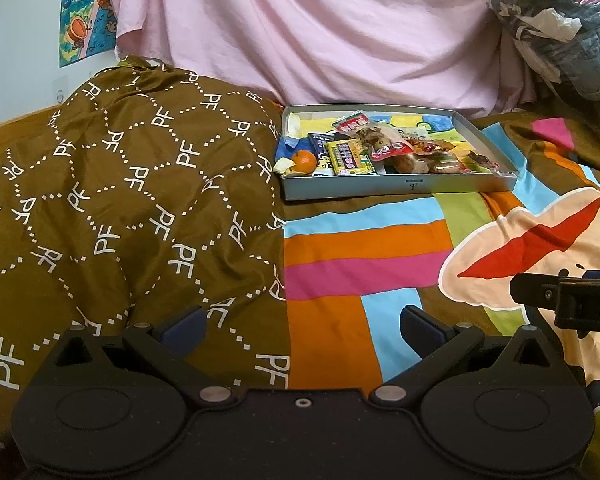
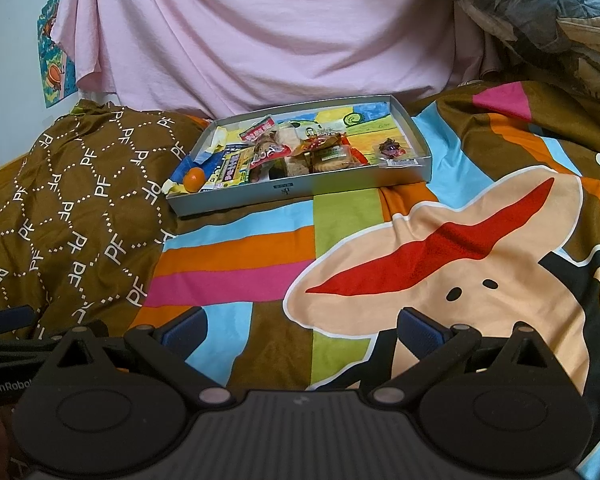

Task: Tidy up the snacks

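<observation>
A shallow grey box [image 1: 400, 187] lies on the bedspread ahead and holds several snack packets, a yellow packet [image 1: 346, 156] and a small orange [image 1: 303, 161] at its left end. It also shows in the right wrist view [image 2: 300, 194], with the orange [image 2: 194, 179] at its near left corner and a small dark packet [image 2: 392, 149] at its right end. My left gripper [image 1: 302, 326] is open and empty, well short of the box. My right gripper [image 2: 300, 326] is open and empty, also well short of it.
A colourful striped bedspread with a cartoon face [image 2: 440, 272] covers the bed. A brown "PF" patterned pillow [image 1: 120, 200] rises on the left. Pink cloth [image 1: 320, 32] hangs behind the box. Bagged clothes [image 1: 560, 20] pile up at the far right.
</observation>
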Available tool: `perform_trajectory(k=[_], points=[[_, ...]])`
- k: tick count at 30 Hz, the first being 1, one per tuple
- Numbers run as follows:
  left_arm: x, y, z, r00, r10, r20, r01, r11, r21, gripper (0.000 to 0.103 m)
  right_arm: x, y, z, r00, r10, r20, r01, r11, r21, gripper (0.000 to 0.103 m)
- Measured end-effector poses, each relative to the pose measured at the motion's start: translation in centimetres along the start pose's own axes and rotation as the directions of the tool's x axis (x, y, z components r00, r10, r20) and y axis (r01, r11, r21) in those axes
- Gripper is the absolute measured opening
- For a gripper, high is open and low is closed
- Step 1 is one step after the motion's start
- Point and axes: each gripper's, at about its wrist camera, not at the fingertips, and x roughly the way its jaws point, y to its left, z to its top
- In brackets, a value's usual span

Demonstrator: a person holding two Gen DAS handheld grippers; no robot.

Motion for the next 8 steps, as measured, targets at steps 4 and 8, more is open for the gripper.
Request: perform_trajectory(k=[4, 8], points=[[0.01, 0.02, 0.0, 1.0, 0.0, 0.0, 0.0, 1.0, -0.001, 0.102, 0.0, 0.0, -0.01, 1.0, 0.0, 0.0, 0.0, 1.0, 0.0, 0.103], [0.04, 0.05, 0.0, 1.0, 0.002, -0.004, -0.002, 1.0, -0.006, 0.102, 0.02, 0.01, 0.02, 1.0, 0.001, 0.0, -0.001, 1.0, 0.0, 0.103]])
